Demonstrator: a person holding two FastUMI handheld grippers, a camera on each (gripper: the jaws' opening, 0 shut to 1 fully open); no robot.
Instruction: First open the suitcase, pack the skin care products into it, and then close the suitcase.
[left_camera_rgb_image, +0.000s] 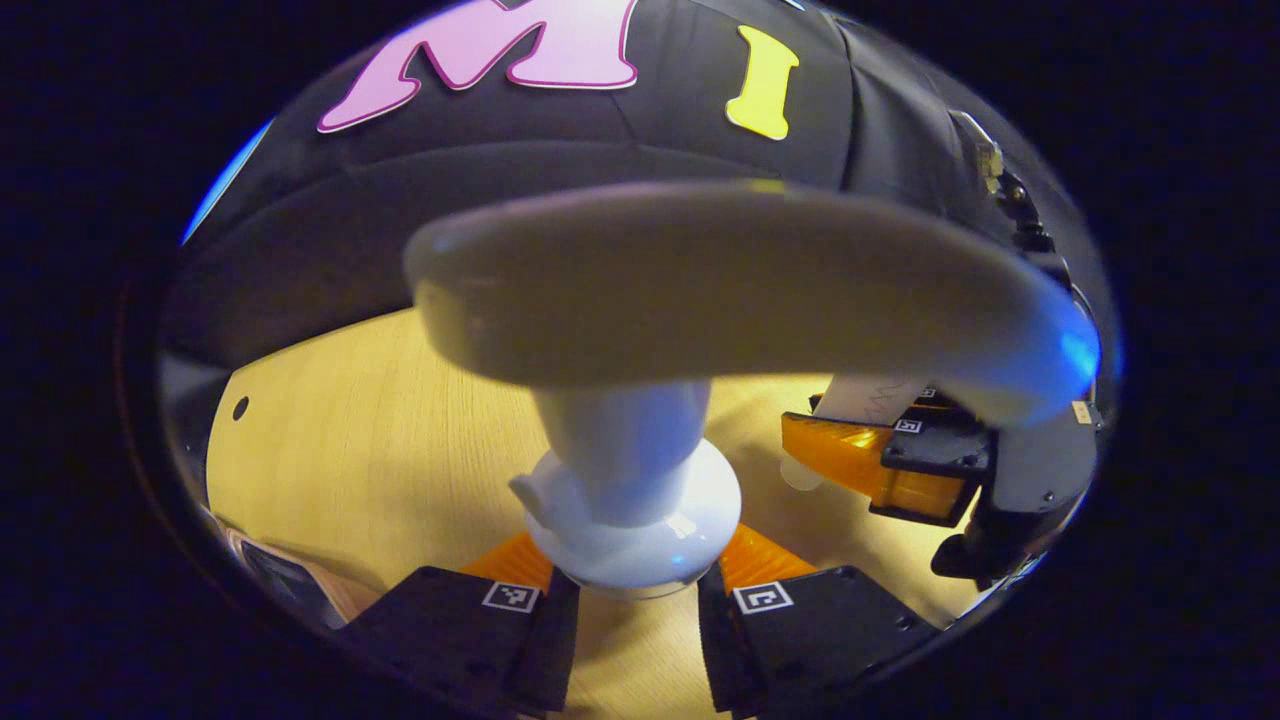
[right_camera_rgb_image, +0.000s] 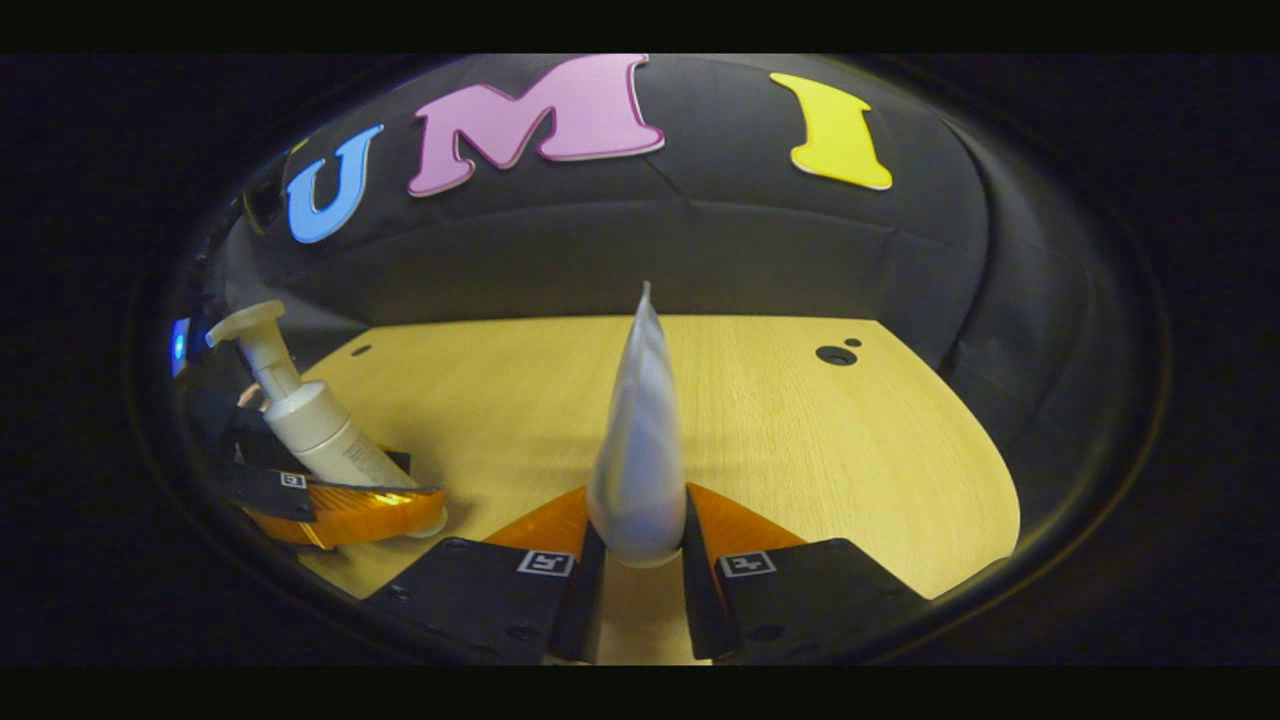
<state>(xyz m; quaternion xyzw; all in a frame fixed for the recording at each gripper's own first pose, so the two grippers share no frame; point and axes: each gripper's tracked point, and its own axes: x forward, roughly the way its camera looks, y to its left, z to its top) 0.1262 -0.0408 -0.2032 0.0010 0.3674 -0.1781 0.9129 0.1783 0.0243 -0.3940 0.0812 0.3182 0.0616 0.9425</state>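
Observation:
A white pump bottle (left_camera_rgb_image: 630, 480) stands upright between the fingers of my left gripper (left_camera_rgb_image: 635, 600), which is shut on its body just under the collar. Its wide pump head (left_camera_rgb_image: 700, 290) looms close above. In the right gripper view, my right gripper (right_camera_rgb_image: 640, 560) is shut on the lower end of a pale squeeze tube (right_camera_rgb_image: 640, 430) that points up, crimped end on top. Each gripper shows in the other's view: the right gripper (left_camera_rgb_image: 900, 460) with the tube (left_camera_rgb_image: 865, 398) to the right, the left gripper (right_camera_rgb_image: 330, 505) with the pump bottle (right_camera_rgb_image: 310, 420) to the left.
Both grippers hover over a light wooden table (right_camera_rgb_image: 800, 430) with small round holes (right_camera_rgb_image: 835, 354). The black cloth wall closes off the far side. A blurred boxy edge (left_camera_rgb_image: 290, 585) shows at the lower left of the left gripper view.

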